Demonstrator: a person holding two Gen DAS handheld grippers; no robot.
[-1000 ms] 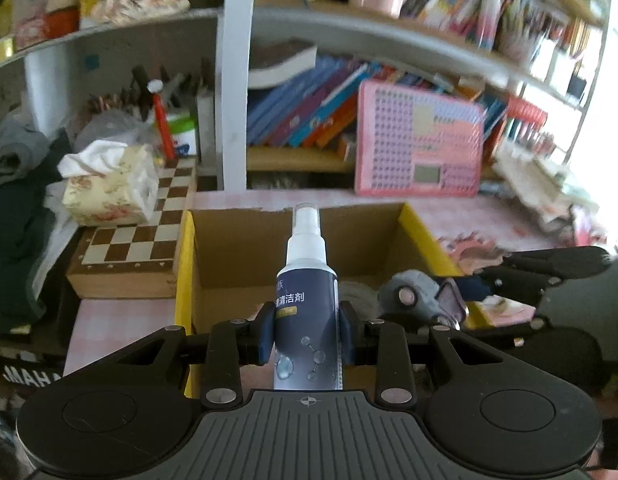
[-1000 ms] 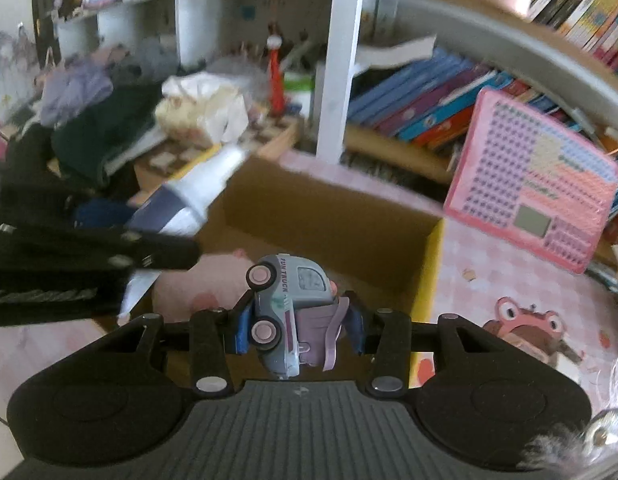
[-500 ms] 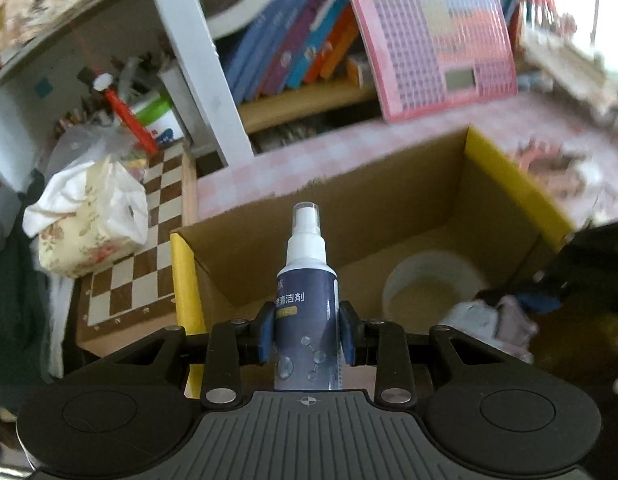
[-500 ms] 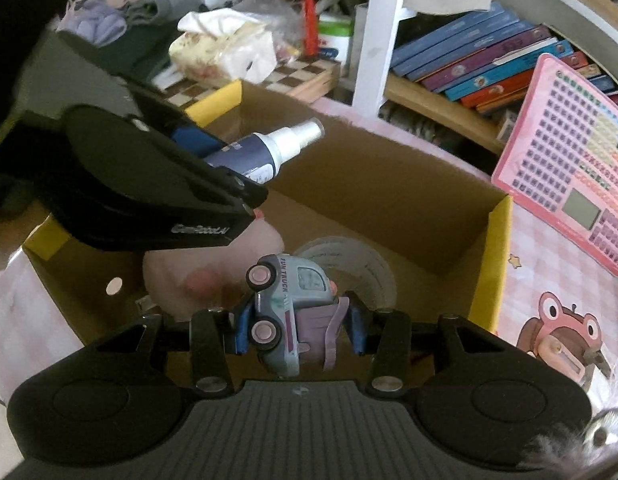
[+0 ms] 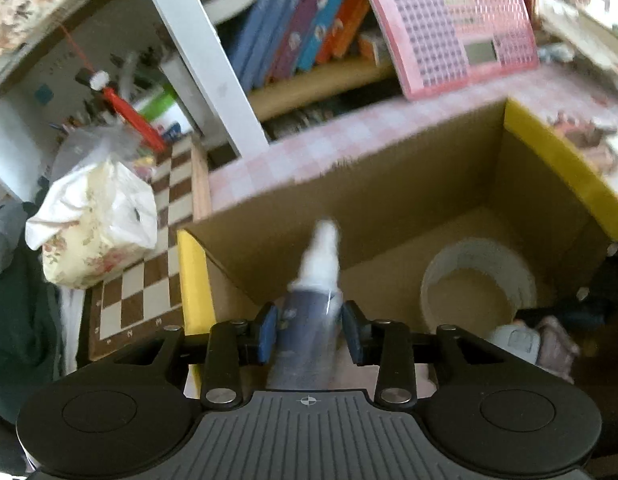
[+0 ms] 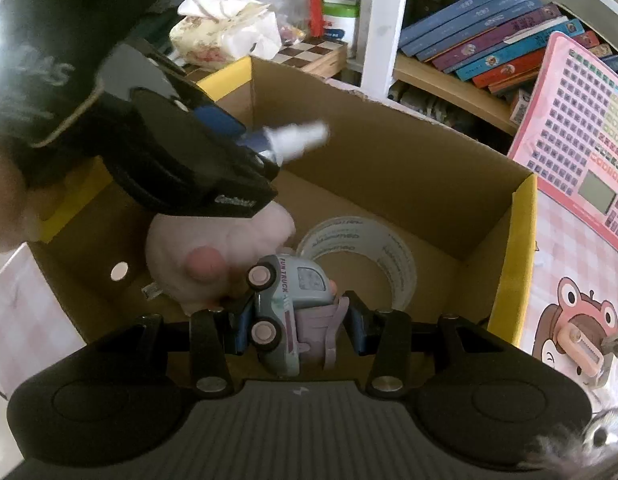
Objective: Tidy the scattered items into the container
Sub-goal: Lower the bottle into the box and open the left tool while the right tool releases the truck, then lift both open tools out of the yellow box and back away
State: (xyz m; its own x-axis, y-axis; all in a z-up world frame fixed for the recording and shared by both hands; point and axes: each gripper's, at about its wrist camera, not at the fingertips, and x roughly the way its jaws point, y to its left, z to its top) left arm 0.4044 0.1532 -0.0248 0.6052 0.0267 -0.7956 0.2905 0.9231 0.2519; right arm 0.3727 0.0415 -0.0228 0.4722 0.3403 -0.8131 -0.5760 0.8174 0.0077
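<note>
The cardboard box [image 5: 409, 200] with yellow flap edges lies open below both grippers; it also shows in the right wrist view [image 6: 389, 168]. My left gripper [image 5: 309, 332] has opened and the dark spray bottle [image 5: 309, 320], blurred, is slipping between its jaws over the box; the bottle also shows in the right wrist view [image 6: 293, 140]. My right gripper [image 6: 295, 328] is shut on a pale blue toy truck [image 6: 285, 304], held over the box. Inside lie a roll of clear tape [image 6: 365, 248] and a pink plush toy [image 6: 217, 256].
A chessboard [image 5: 137, 280] with a tissue pack [image 5: 93, 224] stands left of the box. A pink keyboard toy [image 5: 449, 24] leans on the bookshelf behind. A frog toy [image 6: 577, 328] lies on the pink checked cloth to the right.
My left gripper's jaws have spread and the spray bottle has begun to drop and tilt. Both grippers have moved lower over the box. The toy truck stays gripped.
</note>
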